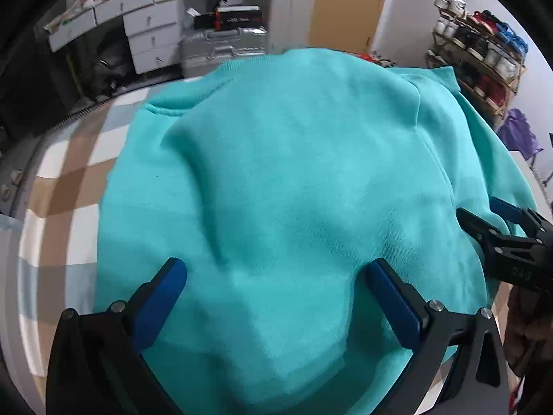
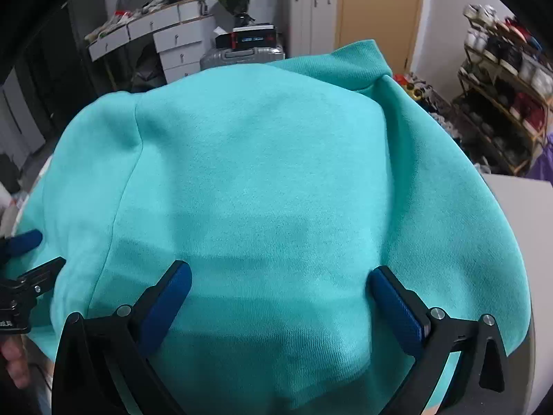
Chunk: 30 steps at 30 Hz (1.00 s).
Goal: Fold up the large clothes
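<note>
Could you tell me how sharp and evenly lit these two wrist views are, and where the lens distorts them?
Left wrist view: strong fisheye bulge, dark corners; the teal sweatshirt is soft, the left gripper casts a shadow on it. Right wrist view: same curvature; the shoe rack at the edge smears, a shadow band crosses the cloth by the right gripper.

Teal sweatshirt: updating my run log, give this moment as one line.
teal sweatshirt: spread on checked cover | left gripper: open above it | right gripper: open above it
</note>
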Available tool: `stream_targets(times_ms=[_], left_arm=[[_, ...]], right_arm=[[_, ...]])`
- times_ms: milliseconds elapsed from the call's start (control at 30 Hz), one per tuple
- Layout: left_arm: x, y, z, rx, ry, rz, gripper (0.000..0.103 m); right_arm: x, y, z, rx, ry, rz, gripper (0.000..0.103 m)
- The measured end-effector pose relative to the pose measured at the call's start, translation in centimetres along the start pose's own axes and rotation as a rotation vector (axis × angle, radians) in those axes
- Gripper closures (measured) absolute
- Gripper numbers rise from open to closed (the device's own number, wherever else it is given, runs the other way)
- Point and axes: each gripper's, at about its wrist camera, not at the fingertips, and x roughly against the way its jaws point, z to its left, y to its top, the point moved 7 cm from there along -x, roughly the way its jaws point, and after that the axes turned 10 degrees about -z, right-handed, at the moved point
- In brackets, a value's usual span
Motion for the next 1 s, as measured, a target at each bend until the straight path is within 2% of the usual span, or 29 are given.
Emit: stream_targets(times_ms=[100, 133, 167, 200, 233, 267, 300, 367, 433, 500, 533, 567, 600, 633, 667, 700, 733, 800, 867, 933, 1000], left_arm=[[1.3, 0.8, 0.3, 0.048, -0.05, 0.055, 0.002], [1.7, 1.6, 0.4, 0.07, -0.079, 0.069, 0.002], [2.5, 2.3, -0.1, 0.089, -0.126, 0.068, 0.002], [3.6, 3.9, -0.6, 0.086, -0.17, 0.038, 0.002], [4.0, 5.2, -0.9, 0.068, -0.177, 0.002, 0.002], [4.1, 6.5, -1.2, 0.044, -0.166, -0.027, 0.001], [3.6, 7.8, -1.3, 0.016, -0.145, -0.034, 0.001], [0.5, 9.3, -1.0, 0.026, -0.12, 0.038, 0.001], [-3.4, 8.6, 0.0, 0.082, -0.108, 0.167, 0.002], [-6.7, 5.9, 1.2, 0.201, -0.162, 0.303, 0.002], [-7.7, 5.1, 2.0, 0.265, -0.185, 0.313, 0.003], [-7.3, 5.3, 2.0, 0.264, -0.194, 0.275, 0.003], [-6.7, 5.1, 1.6, 0.241, -0.187, 0.285, 0.003], [-6.0, 4.8, 0.9, 0.19, -0.184, 0.288, 0.002], [-5.3, 4.8, 0.4, 0.124, -0.18, 0.279, 0.002], [-4.6, 4.7, 0.3, 0.084, -0.158, 0.261, 0.002], [-3.7, 4.7, 0.7, 0.098, -0.141, 0.248, 0.002], [-1.7, 5.0, 1.3, 0.17, -0.209, 0.235, 0.002], [0.9, 4.9, 1.9, 0.186, -0.256, 0.205, 0.002], [3.3, 3.5, 2.3, 0.129, -0.235, 0.17, 0.002], [3.5, 1.9, 2.7, 0.072, -0.185, 0.171, 0.002]], right_arm=[[0.2, 1.1, -0.2, 0.023, 0.008, 0.061, 0.001], [0.5, 2.4, 0.1, 0.042, 0.016, 0.066, 0.012], [1.7, 4.3, 0.4, 0.072, 0.023, 0.027, 0.021], [2.4, 5.9, 0.7, 0.081, 0.027, -0.018, 0.02], [3.5, 7.7, 1.2, 0.084, 0.04, -0.076, 0.015], [3.8, 9.2, 1.5, 0.089, 0.047, -0.116, 0.003], [3.4, 10.8, 1.9, 0.098, 0.047, -0.126, 0.0], [1.3, 12.6, 2.8, 0.092, 0.09, -0.082, 0.0], [-2.2, 12.9, 3.0, 0.077, 0.076, 0.01, 0.0], [-7.2, 10.0, 2.7, 0.079, 0.011, 0.234, 0.0], [-9.6, 8.0, 2.8, 0.11, -0.003, 0.319, 0.0], [-10.4, 7.5, 2.8, 0.167, -0.026, 0.3, 0.0], [-10.1, 7.8, 3.1, 0.191, -0.053, 0.258, 0.0], [-9.8, 7.8, 3.1, 0.189, -0.066, 0.275, 0.0], [-9.1, 8.6, 3.1, 0.16, -0.046, 0.277, 0.0], [-8.1, 9.3, 2.8, 0.114, -0.014, 0.24, 0.003], [-7.2, 9.8, 2.3, 0.075, 0.009, 0.218, 0.008], [-4.5, 11.0, 0.9, -0.041, 0.085, 0.173, 0.009], [-1.5, 11.6, -0.2, -0.098, 0.073, 0.103, 0.007], [0.8, 10.9, -0.6, -0.058, 0.058, 0.074, 0.007], [1.9, 8.4, -1.4, 0.034, 0.005, 0.077, 0.004]])
